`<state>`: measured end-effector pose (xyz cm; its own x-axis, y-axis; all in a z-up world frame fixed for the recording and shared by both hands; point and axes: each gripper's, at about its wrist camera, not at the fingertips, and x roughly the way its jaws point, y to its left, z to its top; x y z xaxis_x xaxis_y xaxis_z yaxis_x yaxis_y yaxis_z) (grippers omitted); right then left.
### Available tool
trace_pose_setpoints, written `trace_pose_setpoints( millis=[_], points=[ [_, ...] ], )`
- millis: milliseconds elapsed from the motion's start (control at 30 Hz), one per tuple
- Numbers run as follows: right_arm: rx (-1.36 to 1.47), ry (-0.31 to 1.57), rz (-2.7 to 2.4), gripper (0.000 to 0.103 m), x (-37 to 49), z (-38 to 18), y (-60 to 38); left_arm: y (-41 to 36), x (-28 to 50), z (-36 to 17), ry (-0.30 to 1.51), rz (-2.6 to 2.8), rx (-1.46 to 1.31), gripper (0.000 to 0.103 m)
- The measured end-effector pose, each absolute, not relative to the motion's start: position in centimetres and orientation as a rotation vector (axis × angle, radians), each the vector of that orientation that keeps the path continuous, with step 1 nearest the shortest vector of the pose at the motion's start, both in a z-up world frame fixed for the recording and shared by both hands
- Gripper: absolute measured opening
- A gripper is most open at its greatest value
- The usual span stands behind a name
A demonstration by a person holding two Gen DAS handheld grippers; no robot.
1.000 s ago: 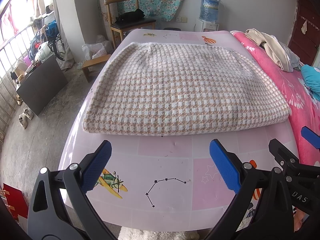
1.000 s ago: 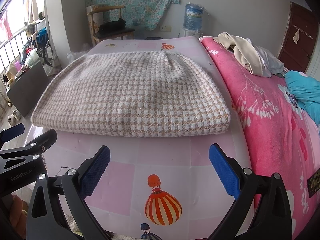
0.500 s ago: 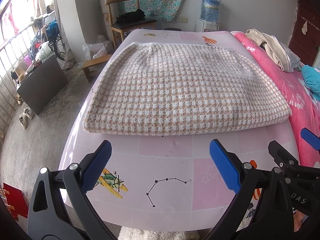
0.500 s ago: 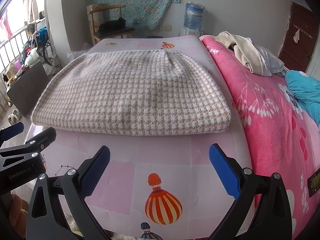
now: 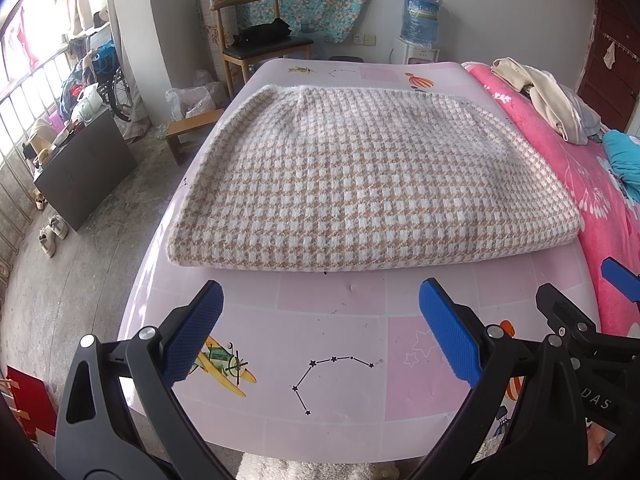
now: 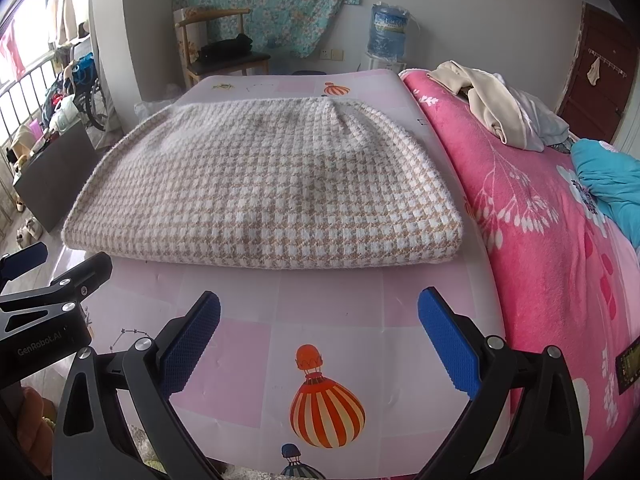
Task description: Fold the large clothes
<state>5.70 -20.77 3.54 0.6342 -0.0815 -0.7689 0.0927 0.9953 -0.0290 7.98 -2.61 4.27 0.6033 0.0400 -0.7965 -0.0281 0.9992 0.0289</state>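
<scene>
A beige-and-white houndstooth knit garment [image 5: 360, 184] lies folded into a flat block on the pink patterned mat [image 5: 332, 320]; the right wrist view shows the same garment [image 6: 264, 188] with its thick folded edge facing me. My left gripper [image 5: 320, 332] hovers open over the bare mat, short of the garment's near edge, with nothing between its blue pads. My right gripper [image 6: 318, 344] is open too, just right of the left one and equally short of the fold. The right gripper's tip [image 5: 616, 280] shows in the left view, and the left gripper's tip [image 6: 60, 276] in the right view.
A pink floral blanket [image 6: 560, 240] covers the bed to the right, with a heap of cream clothes [image 6: 492, 104] and a teal cloth [image 6: 608, 176] on it. A wooden chair [image 5: 256, 40], a water dispenser [image 5: 420, 16], a low stool [image 5: 192, 132] and a dark cabinet [image 5: 88, 168] stand beyond.
Almost nothing differs. Both grippers stay open at the same width; the cameras have drifted only slightly and the garment has not moved.
</scene>
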Motion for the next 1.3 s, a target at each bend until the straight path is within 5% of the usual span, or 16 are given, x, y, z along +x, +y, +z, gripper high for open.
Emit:
trace_pose_setpoints(
  millis=[1300],
  points=[
    [0.008, 0.886, -0.087, 0.097, 5.86, 3.34, -20.93, -2.61, 7.96, 4.37, 0.921, 0.04, 0.013, 0.095]
  ],
)
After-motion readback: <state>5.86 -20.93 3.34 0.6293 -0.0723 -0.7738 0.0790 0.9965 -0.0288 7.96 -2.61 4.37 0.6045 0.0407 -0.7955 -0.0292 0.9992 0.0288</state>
